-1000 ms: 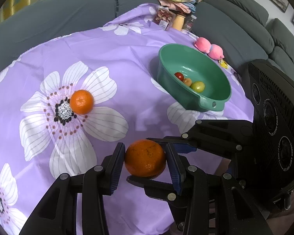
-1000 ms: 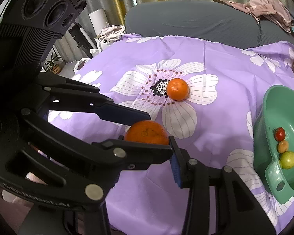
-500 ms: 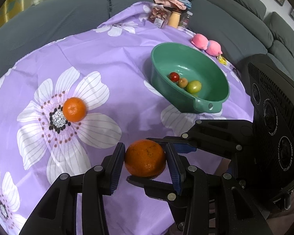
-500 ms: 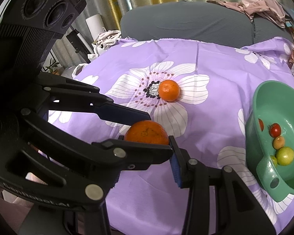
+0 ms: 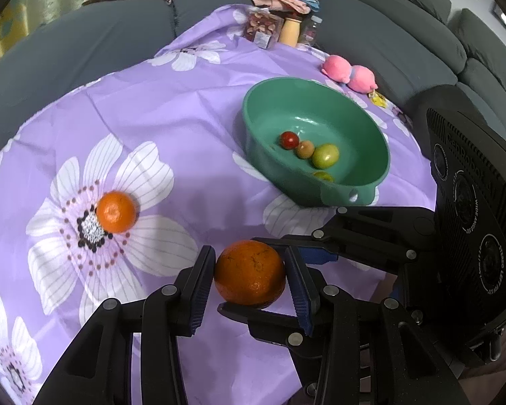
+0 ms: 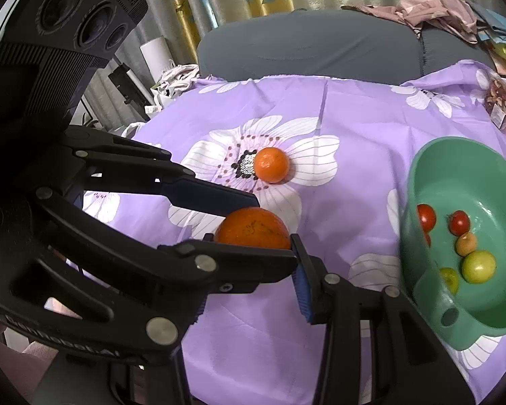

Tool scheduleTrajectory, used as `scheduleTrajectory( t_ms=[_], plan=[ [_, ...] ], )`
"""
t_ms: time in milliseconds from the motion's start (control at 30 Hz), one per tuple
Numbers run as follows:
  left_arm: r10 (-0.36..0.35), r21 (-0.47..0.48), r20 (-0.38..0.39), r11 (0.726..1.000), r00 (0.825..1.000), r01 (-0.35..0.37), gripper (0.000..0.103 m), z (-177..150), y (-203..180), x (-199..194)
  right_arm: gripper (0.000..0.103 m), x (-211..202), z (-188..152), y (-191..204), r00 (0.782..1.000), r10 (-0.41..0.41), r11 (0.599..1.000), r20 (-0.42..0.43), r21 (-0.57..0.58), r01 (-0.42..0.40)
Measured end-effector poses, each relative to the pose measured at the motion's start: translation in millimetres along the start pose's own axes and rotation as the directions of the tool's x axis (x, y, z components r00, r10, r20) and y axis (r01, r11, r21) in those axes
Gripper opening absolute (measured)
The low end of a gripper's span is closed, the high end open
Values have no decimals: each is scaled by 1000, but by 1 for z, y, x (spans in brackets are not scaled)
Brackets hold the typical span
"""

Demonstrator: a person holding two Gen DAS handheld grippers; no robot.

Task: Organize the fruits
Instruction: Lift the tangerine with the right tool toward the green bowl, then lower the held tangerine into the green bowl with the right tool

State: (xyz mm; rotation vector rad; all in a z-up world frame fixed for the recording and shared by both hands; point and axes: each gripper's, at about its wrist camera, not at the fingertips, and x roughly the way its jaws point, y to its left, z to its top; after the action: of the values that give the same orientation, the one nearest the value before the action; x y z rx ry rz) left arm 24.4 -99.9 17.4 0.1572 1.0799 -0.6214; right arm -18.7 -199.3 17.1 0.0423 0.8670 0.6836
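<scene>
Left gripper (image 5: 249, 275) pinches large orange (image 5: 249, 273) between both pads, held above the purple flowered cloth (image 5: 172, 108). Right gripper (image 5: 307, 270) closes on the same orange crosswise; one finger passes beneath it. Orange round, no clear long axis. Second orange (image 5: 115, 211) ahead-left on a flower centre, open cloth all round. Green bowl (image 5: 354, 128) ahead-right, holding small fruits; its near rim sits close beyond the fingertips.

We see one large orange (image 5: 249, 272) clamped between gripper pads above the cloth. A smaller orange (image 5: 115, 211) sits on the white flower print. The green bowl (image 5: 354, 128), upright, holds red tomatoes (image 6: 459, 222), a tan fruit (image 5: 304, 149) and green fruits (image 5: 326, 155).
</scene>
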Motion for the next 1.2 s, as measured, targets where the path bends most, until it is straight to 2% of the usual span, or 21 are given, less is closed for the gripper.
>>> scheduleTrajectory(
  t_ms=[567, 1200],
  plan=[
    [16, 90, -4, 996, 1000, -15, 43, 27, -25, 7, 43, -18, 1, -25, 997, -32, 998, 70, 48, 29],
    [15, 146, -11, 989, 1000, -14, 43, 46, -43, 14, 43, -29, 1, -44, 992, -63, 995, 109, 86, 54]
  ],
)
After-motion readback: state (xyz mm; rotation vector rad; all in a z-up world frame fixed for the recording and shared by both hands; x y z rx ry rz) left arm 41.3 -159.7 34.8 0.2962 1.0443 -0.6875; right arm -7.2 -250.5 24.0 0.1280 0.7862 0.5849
